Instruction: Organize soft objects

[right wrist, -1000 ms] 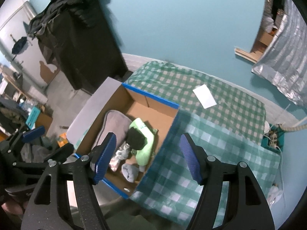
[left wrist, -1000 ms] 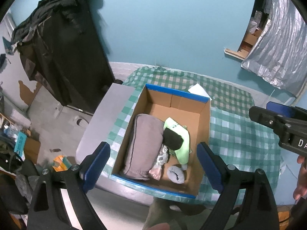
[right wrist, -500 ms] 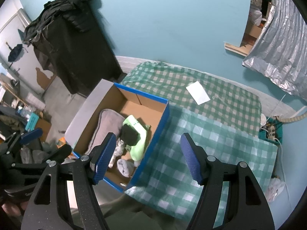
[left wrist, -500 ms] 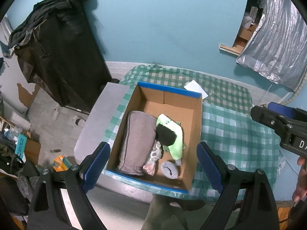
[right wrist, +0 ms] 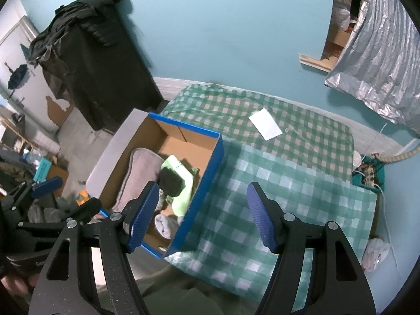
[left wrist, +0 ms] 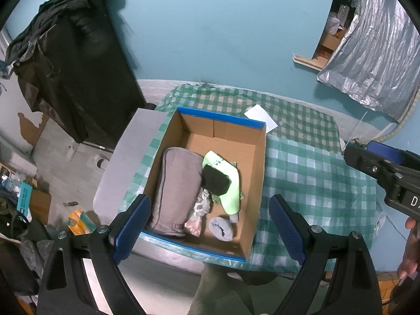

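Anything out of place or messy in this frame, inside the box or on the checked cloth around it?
Mostly tidy. In the cardboard box, a black bundle lies on top of the light green garment, which lies askew. A white paper lies loose on the checked cloth.

box (left wrist: pixel 237 141): matt cardboard; tablecloth (left wrist: pixel 315 173): checked cloth; curtain (left wrist: pixel 372 52): shiny foil

Dim, bluish indoor light; soft shadows beside the cardboard box (left wrist: pixel 207 173); strong fisheye bending and black vignetting toward frame edges.
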Available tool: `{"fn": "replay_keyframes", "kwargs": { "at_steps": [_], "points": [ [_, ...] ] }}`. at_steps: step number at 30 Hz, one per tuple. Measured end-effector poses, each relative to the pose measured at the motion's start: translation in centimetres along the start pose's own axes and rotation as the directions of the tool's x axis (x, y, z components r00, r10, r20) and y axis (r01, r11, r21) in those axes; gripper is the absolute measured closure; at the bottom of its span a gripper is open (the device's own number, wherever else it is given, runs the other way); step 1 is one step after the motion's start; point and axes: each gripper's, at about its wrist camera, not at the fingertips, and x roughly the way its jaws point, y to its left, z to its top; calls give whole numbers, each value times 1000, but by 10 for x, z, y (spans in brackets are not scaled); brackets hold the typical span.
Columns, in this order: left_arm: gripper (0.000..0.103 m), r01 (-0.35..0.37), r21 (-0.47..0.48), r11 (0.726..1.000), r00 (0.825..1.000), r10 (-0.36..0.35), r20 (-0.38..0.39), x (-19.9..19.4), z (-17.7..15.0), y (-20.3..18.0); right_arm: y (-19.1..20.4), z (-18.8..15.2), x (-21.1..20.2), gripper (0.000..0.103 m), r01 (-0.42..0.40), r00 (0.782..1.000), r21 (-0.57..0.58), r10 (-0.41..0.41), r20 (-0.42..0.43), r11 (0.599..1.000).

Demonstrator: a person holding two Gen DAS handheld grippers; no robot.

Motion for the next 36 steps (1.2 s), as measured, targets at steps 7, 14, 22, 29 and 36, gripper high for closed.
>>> {"fn": "replay_keyframes", "kwargs": {
  "at_steps": [7, 14, 22, 29, 36],
  "points": [
    [11, -6, 11, 1000, 1000, 6, 2, 0, -1, -7, -5, 0, -2, 34, -1, 1000, 4, 1, -1, 1000],
    [11, -10, 21, 1000, 1000, 10, -4, 2, -2, -11, -7, -1, -2, 34, -1, 1000, 0, 1, 0, 1000],
    [11, -11, 23, 1000, 1000, 11, -6, 2, -1, -12, -5, -2, -2, 34, -7, 1000, -7, 7, -5, 1000],
    [11, -14, 23, 1000, 1000, 14, -6, 2, 0, -11, -4, -1, -2, 34, -7, 1000, -7, 7, -5, 1000],
    [11, -24, 16, 1000, 1000, 24, -10, 4, 1, -9, -3, 0, 0, 34, -11, 1000, -15, 11, -9, 1000]
  ]
}}
